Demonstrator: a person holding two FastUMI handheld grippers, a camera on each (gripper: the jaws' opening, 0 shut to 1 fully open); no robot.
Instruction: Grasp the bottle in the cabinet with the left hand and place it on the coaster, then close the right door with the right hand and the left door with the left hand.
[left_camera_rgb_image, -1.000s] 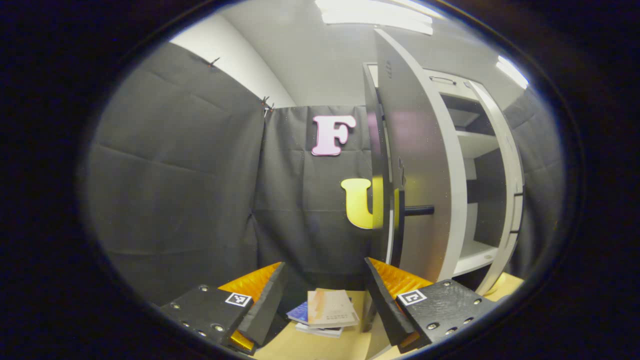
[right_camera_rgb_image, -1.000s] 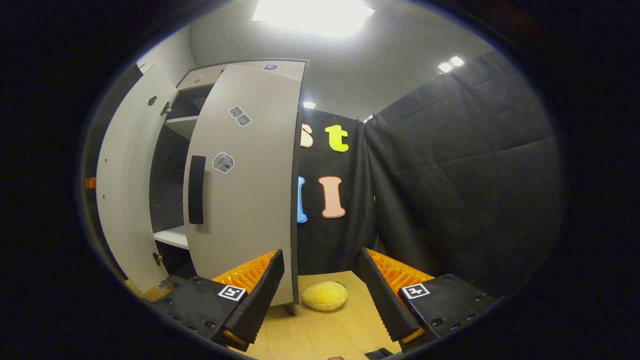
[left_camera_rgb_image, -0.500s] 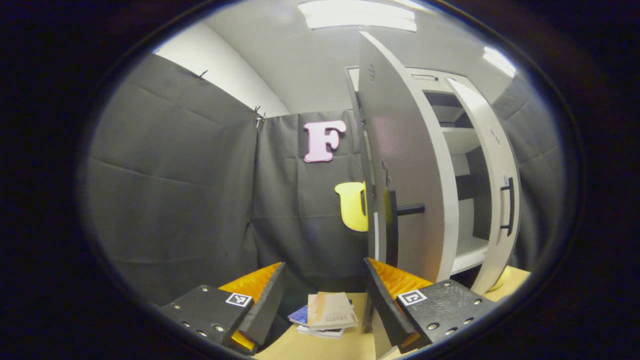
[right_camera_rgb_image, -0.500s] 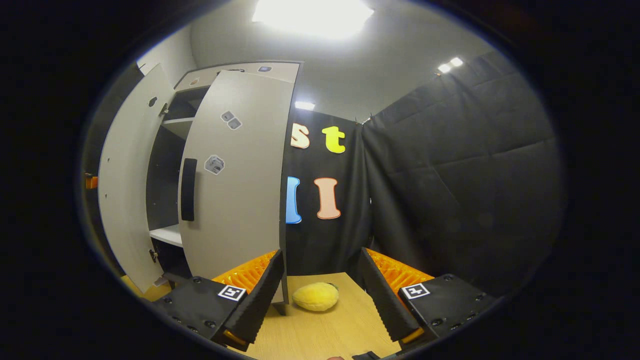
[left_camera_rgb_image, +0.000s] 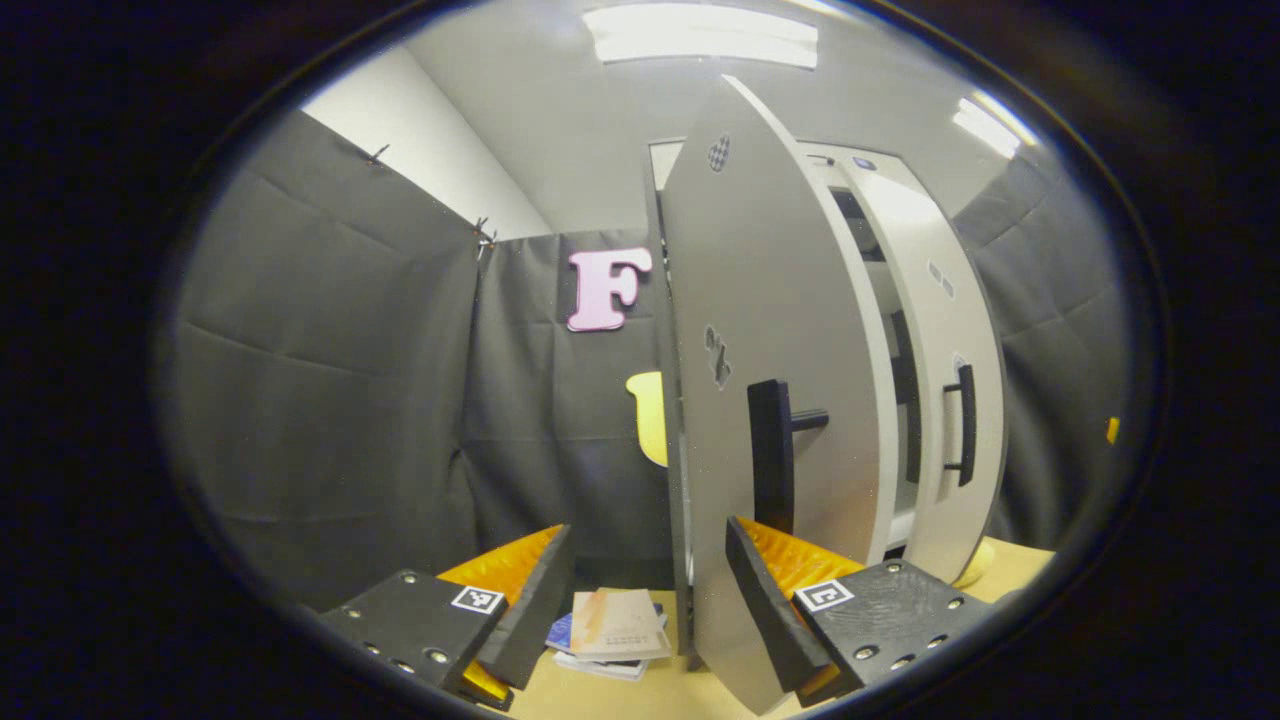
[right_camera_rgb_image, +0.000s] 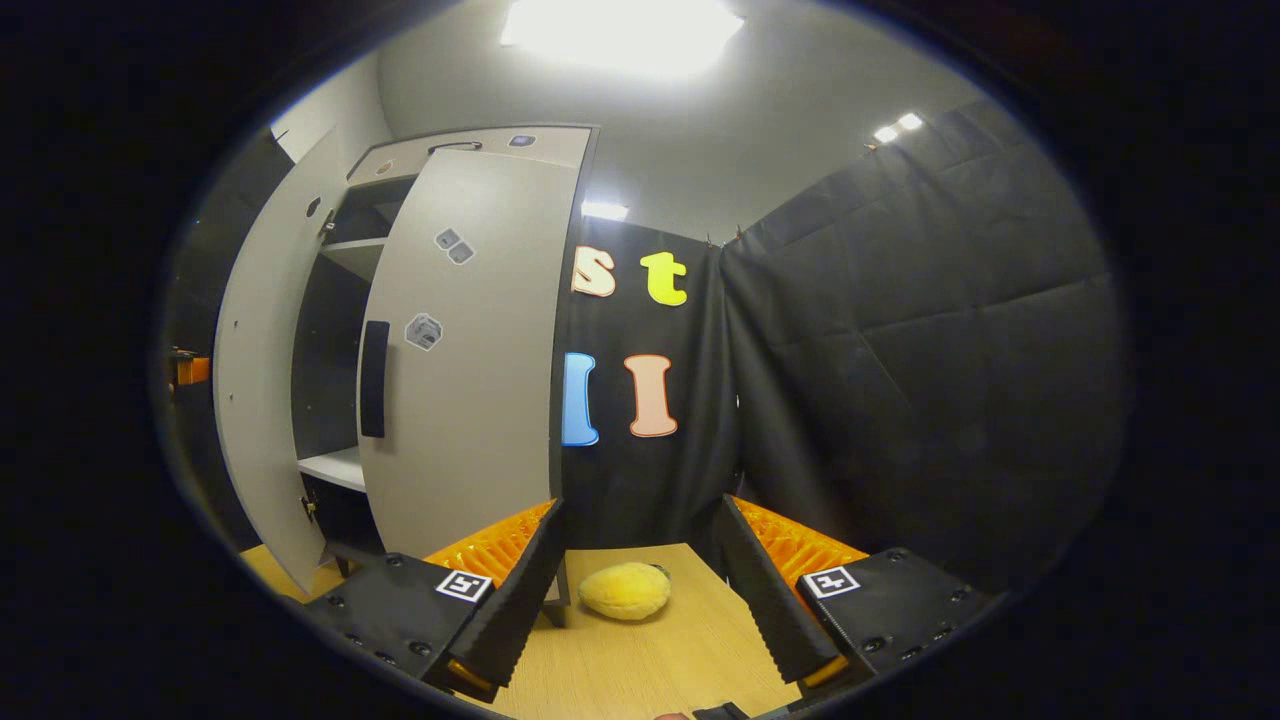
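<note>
Left gripper view: left gripper, jaws wide apart and empty, sits at the left door beside its black handle; books lie on the counter. Right gripper view: right gripper, jaws spread and empty, near the right door, both doors ajar; yellow plush toy between its fingers on the counter.

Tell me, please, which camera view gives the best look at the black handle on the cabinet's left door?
The left gripper view: the left door's handle faces the camera, close, with its whole bar and one standoff visible. In the right gripper view the left door shows its inner face, so that handle is hidden; the handle seen there belongs to the right door.
</note>
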